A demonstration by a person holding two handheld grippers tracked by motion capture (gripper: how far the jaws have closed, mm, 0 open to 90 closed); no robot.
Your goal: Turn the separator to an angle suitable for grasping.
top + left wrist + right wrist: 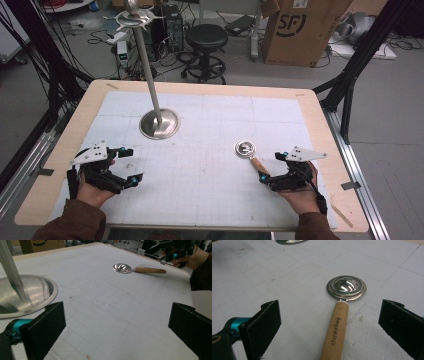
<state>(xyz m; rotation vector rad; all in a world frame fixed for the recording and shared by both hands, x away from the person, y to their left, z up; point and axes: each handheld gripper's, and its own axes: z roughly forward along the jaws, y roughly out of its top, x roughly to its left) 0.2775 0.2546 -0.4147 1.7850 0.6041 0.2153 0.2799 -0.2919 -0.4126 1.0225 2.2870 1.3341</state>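
High view: the wooden-handled ladle (251, 155) lies flat near the table's (60, 150) right edge, just beside the released right gripper (274, 169); the left gripper (131, 164), also released, sits near the left edge. Right gripper view: the ladle's handle lies between the spread jaws, untouched.

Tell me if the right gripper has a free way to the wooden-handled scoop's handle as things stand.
Probably yes. The right gripper is open, and in its own view the scoop's wooden handle lies flat on the white mat between the two jaws, with nothing across it.
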